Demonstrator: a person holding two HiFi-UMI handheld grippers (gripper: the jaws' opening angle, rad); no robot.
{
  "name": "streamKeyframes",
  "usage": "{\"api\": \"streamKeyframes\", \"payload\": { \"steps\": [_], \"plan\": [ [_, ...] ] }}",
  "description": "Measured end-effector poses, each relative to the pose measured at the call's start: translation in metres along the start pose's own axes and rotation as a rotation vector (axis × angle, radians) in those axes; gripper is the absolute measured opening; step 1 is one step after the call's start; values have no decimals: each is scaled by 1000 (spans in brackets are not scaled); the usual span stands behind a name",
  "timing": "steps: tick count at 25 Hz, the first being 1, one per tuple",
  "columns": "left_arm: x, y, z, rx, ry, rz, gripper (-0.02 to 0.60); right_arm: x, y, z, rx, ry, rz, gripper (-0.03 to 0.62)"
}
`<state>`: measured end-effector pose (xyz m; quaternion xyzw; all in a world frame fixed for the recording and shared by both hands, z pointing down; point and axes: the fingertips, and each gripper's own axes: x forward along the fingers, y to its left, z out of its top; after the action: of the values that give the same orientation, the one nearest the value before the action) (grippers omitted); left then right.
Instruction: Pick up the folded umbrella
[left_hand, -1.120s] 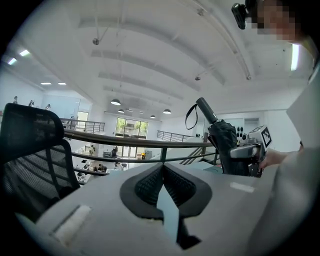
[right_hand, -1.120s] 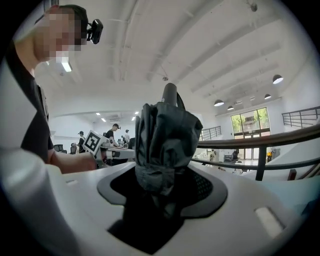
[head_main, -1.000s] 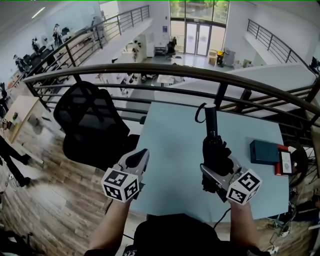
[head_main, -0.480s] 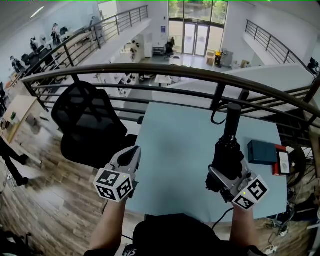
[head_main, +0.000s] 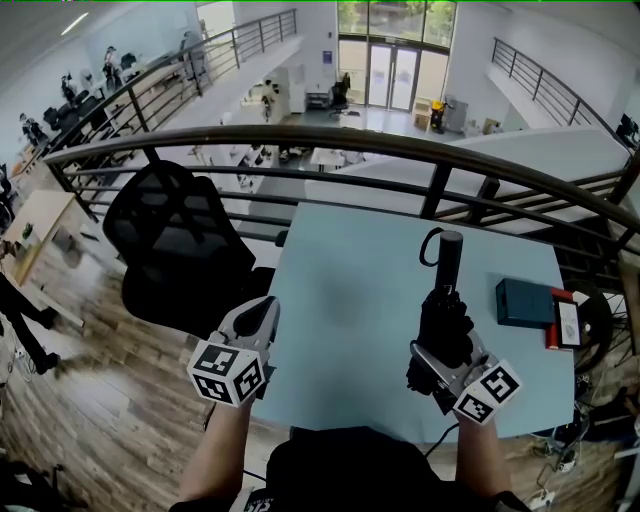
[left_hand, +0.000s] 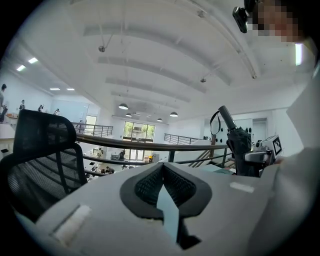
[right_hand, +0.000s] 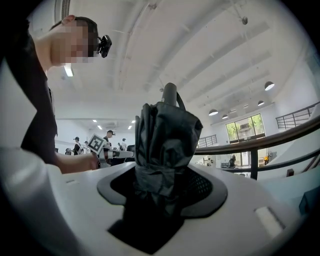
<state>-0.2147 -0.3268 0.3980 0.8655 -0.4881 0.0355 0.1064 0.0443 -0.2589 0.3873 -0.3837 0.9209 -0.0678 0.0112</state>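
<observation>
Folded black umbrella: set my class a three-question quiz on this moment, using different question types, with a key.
1. Multiple choice: the folded black umbrella is (A) lying flat, untouched; (B) clamped in the jaws of the right gripper; (C) hanging on the dark metal railing.
2. True or false: the left gripper has something between its jaws.
3. Short answer: in the head view, what lies on the pale blue table nearest the umbrella's right?

Key: 1 B. 2 False: its jaws are together and empty. 3 A dark teal rectangular box.
</observation>
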Motion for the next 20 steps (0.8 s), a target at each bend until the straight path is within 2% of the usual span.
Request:
{"api": "streamKeyframes", "payload": {
  "steps": [11, 20],
  "plan": [
    [2, -14, -6, 1, 8, -22, 6, 5, 7, 12, -70, -11, 27, 262],
    [2, -17, -6, 2, 10, -20, 6, 6, 14, 19, -78, -22, 45, 261]
  ]
}}
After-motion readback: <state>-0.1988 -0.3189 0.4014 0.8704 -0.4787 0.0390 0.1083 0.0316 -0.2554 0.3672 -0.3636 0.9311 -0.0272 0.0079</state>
